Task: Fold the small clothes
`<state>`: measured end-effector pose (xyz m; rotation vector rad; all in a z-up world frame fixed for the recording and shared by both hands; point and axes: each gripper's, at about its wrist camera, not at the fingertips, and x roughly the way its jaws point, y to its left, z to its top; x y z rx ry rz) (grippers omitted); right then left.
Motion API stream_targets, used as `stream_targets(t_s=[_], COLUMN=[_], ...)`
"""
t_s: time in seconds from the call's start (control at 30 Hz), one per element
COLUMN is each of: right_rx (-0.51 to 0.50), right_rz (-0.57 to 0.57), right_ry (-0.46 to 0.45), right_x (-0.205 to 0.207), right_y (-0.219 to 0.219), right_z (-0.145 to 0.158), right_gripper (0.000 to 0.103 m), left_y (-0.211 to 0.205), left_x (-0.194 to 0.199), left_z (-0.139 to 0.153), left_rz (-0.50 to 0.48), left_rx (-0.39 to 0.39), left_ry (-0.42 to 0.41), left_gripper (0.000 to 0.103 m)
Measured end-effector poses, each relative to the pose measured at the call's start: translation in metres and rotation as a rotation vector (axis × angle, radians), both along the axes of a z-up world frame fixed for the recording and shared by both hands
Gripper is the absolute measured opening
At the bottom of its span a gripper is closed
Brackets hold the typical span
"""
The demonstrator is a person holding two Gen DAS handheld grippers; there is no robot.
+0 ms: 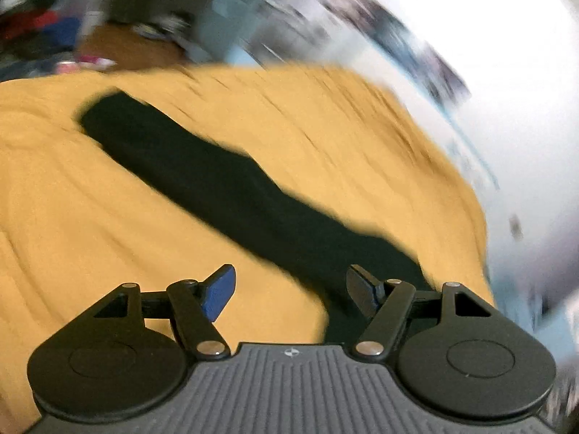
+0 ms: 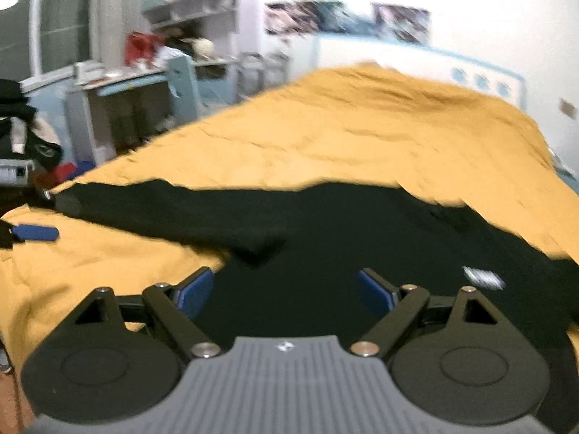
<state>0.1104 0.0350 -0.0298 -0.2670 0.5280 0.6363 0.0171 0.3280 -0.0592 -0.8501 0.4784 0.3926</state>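
A black long-sleeved garment (image 2: 325,238) lies spread on a yellow bedspread (image 2: 362,137). Its white label (image 2: 483,276) shows at the right. One sleeve (image 1: 202,184) runs diagonally across the left wrist view, and its near end lies under the right finger of my left gripper (image 1: 289,289). That gripper is open, with no cloth pinched between its blue pads. My right gripper (image 2: 286,289) hangs open just above the garment's body. In the right wrist view the sleeve reaches left to the left gripper's blue-padded finger (image 2: 36,233). Both views are blurred by motion.
The yellow bedspread (image 1: 72,217) covers the bed around the garment. Left of the bed stand a pale blue desk (image 2: 144,86) and cluttered shelves (image 2: 191,0). A white and blue headboard (image 2: 416,58) stands against the wall behind. A brown floor (image 1: 126,47) shows past the bed's far edge.
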Motion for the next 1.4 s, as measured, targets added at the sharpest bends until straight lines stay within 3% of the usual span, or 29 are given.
stream_targets(t_s=[0.17, 0.23, 0.33, 0.6, 0.63, 0.67, 0.73, 0.8, 0.97, 1.1, 1.27, 1.4], right_rx=[-0.08, -0.083, -0.084, -0.1, -0.11, -0.114, -0.113, -0.114, -0.105, -0.094, -0.063, -0.039], right_rz=[0.06, 0.082, 0.087, 0.105, 0.104, 0.105, 0.1, 0.097, 0.071, 0.037, -0.045, -0.112], right_ry=[-0.034, -0.027, 0.014, 0.03, 0.036, 0.042, 0.047, 0.05, 0.049, 0.049, 0.06, 0.083], right_x=[0.043, 0.057, 0.069, 0.068, 0.069, 0.067, 0.064, 0.062, 0.057, 0.052, 0.046, 0.041], right_y=[0.064, 0.086, 0.106, 0.135, 0.138, 0.136, 0.131, 0.127, 0.102, 0.06, -0.009, -0.071], right_z=[-0.037, -0.048, -0.058, -0.075, -0.078, -0.079, -0.078, -0.077, -0.068, -0.057, -0.046, -0.041], right_gripper=[0.082, 0.081, 0.081, 0.081, 0.081, 0.081, 0.081, 0.081, 0.081, 0.081, 0.081, 0.081], left_y=[0.09, 0.118, 0.149, 0.177, 0.177, 0.177, 0.179, 0.182, 0.177, 0.16, 0.108, 0.035], left_x=[0.003, 0.006, 0.012, 0.023, 0.023, 0.023, 0.02, 0.017, 0.015, 0.03, 0.08, 0.137], left_z=[-0.036, -0.052, -0.076, -0.111, -0.113, -0.114, -0.116, -0.117, -0.094, -0.049, 0.026, 0.08], left_rz=[0.233, 0.292, 0.343, 0.393, 0.401, 0.405, 0.416, 0.427, 0.415, 0.352, 0.18, -0.014], left_rx=[-0.034, -0.085, -0.16, -0.206, -0.213, -0.219, -0.231, -0.246, -0.23, -0.18, -0.092, -0.038], left_ry=[0.005, 0.01, -0.002, -0.071, -0.081, -0.095, -0.099, -0.114, -0.182, -0.25, -0.338, -0.406], left_gripper=[0.08, 0.079, 0.076, 0.069, 0.055, 0.048, 0.016, 0.013, 0.012, 0.012, 0.011, 0.011])
